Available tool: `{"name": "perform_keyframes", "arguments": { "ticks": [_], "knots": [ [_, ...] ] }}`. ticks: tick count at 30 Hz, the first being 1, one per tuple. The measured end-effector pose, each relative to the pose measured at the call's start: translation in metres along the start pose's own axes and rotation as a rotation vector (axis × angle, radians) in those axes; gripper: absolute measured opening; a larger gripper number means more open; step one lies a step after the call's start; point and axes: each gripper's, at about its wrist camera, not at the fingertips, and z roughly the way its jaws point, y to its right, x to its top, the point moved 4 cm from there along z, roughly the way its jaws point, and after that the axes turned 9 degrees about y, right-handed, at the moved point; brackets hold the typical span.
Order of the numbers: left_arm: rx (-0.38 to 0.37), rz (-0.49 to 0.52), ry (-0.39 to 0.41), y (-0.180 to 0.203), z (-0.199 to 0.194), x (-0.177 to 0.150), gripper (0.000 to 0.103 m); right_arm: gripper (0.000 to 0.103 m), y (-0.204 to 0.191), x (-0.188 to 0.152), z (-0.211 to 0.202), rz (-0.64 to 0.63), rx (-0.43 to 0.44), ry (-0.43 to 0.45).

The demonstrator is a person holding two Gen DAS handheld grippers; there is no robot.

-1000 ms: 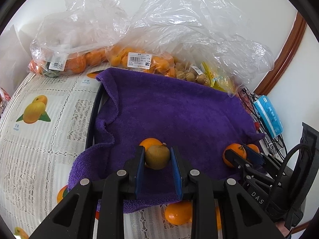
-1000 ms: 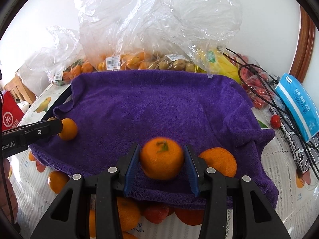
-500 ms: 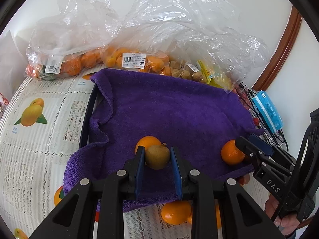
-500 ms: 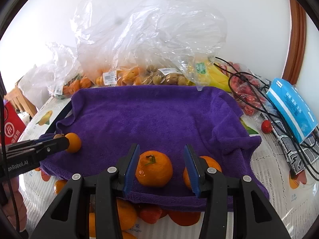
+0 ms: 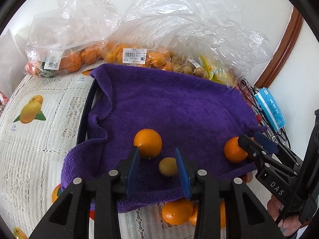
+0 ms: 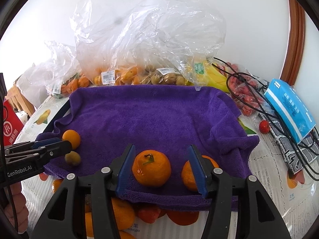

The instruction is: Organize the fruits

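Observation:
A purple towel point(image 5: 169, 107) point(image 6: 155, 117) covers a black tray on the table. My left gripper point(image 5: 157, 163) is open; a small yellow-green fruit point(image 5: 168, 167) point(image 6: 72, 158) lies loose on the towel between its fingers, beside an orange point(image 5: 148, 143) point(image 6: 71, 138). My right gripper point(image 6: 161, 167) is open around a mandarin with a stem point(image 6: 151, 167) that rests on the towel. Another mandarin point(image 6: 188, 172) lies just right of it, partly behind the right finger. In the left wrist view the right gripper point(image 5: 259, 145) stands by a mandarin point(image 5: 234, 149).
Plastic bags of oranges and small fruit point(image 6: 127, 75) point(image 5: 135, 57) line the back. A blue tissue pack point(image 6: 289, 107), black cables point(image 6: 259, 99) and cherry tomatoes point(image 6: 246, 97) lie at the right. Loose oranges point(image 6: 121, 213) point(image 5: 176, 211) lie below the towel's front edge.
Both grippers have opened. The left one let the small yellow-green fruit down onto the towel; the right one set its mandarin down earlier and has opened wider.

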Motion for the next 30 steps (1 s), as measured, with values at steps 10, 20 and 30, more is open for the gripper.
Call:
{"name": "perform_keyframes", "arguments": {
  "ticks": [10,20,30],
  "knots": [
    [0.005,-0.006,0.067,0.0,-0.015,0.008,0.056,0.069,0.008,0.003,-0.004,0.048,-0.003,0.013],
    [0.032,-0.013,0.103,-0.002,-0.024,0.013,0.059,0.078,0.008,0.007,-0.018,0.065,-0.007,0.064],
    [0.031,0.041,0.159,0.011,-0.04,0.013,0.059,0.078,0.002,0.002,-0.051,0.061,0.001,0.119]
  ]
}}
